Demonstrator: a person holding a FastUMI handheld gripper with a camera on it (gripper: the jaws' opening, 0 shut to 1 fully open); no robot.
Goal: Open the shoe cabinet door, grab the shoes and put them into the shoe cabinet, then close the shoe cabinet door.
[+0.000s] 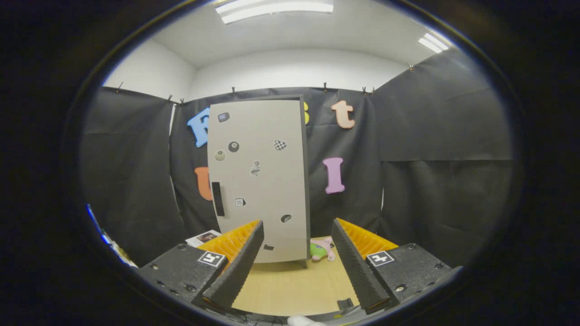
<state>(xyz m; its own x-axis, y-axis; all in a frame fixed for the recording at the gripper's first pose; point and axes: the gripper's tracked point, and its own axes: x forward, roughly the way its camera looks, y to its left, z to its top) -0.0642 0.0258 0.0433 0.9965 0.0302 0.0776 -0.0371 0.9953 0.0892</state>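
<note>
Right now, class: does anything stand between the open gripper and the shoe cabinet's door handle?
Nothing visible does. The gripper is open and holds nothing; only bare floor lies ahead of it up to the closed cabinet door. The dark handle sits at the door's left edge, unobstructed.

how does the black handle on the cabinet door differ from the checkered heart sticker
The black handle is a tall upright bar near the door's left edge; the heart sticker is small, checkered and higher up, right of centre. Both sit on the closed door, beyond the open gripper.
</note>
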